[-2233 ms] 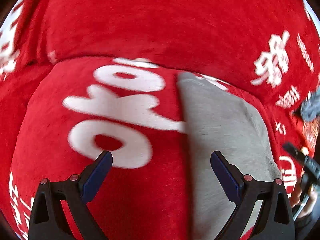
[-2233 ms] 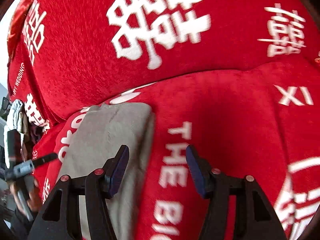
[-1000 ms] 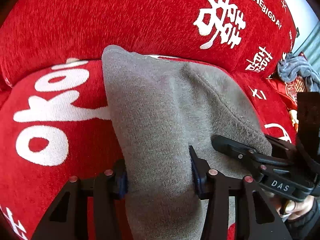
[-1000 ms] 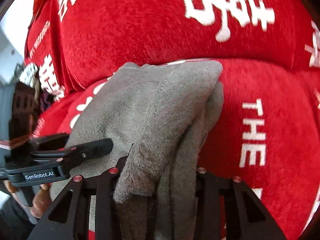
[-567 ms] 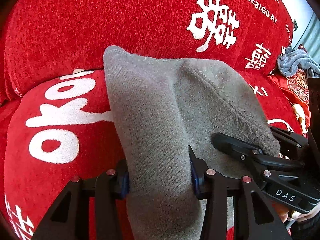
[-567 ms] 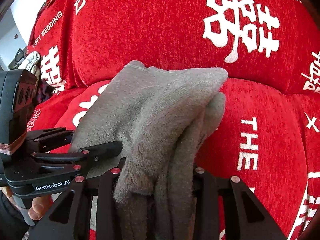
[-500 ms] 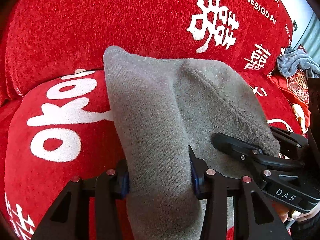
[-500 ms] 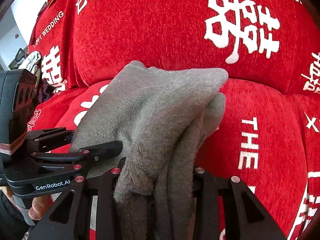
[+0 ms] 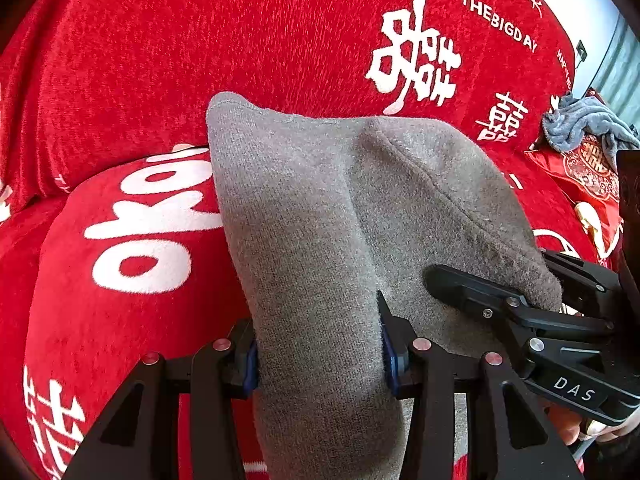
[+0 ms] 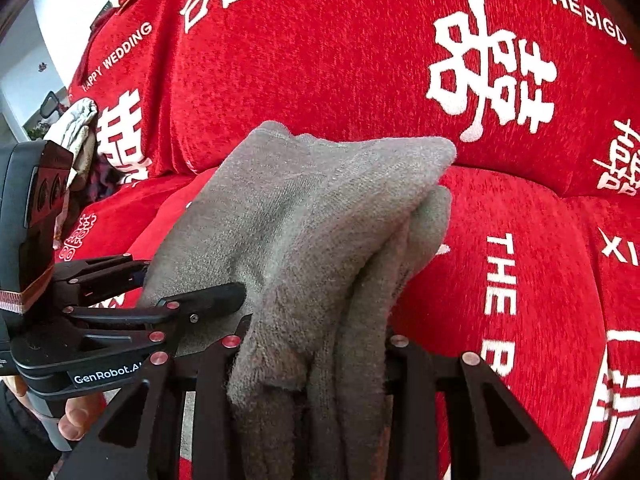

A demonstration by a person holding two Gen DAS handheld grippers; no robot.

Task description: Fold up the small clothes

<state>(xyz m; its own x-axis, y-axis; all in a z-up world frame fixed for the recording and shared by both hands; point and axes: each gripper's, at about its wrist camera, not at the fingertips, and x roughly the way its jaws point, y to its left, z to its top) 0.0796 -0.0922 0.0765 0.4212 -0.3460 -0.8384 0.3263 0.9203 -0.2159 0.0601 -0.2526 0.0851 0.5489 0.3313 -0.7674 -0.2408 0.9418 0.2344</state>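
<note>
Red sofa cover [image 9: 168, 40] at twelve o'clock, both our left tongs [image 9: 318, 348] and right tongs [image 10: 316, 344] clamp the grey garment [image 9: 340, 208]; we should lift evenly, keeping edges aligned.

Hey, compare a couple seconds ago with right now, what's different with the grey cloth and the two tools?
Both tools were open then, hovering over the grey cloth lying flat on the red sofa cover. Since then the left tool and the right tool have each shut on the grey cloth and lifted its near edge, bunching it. Over the last second little has changed. The cover and the blue-grey rag stayed put.
</note>
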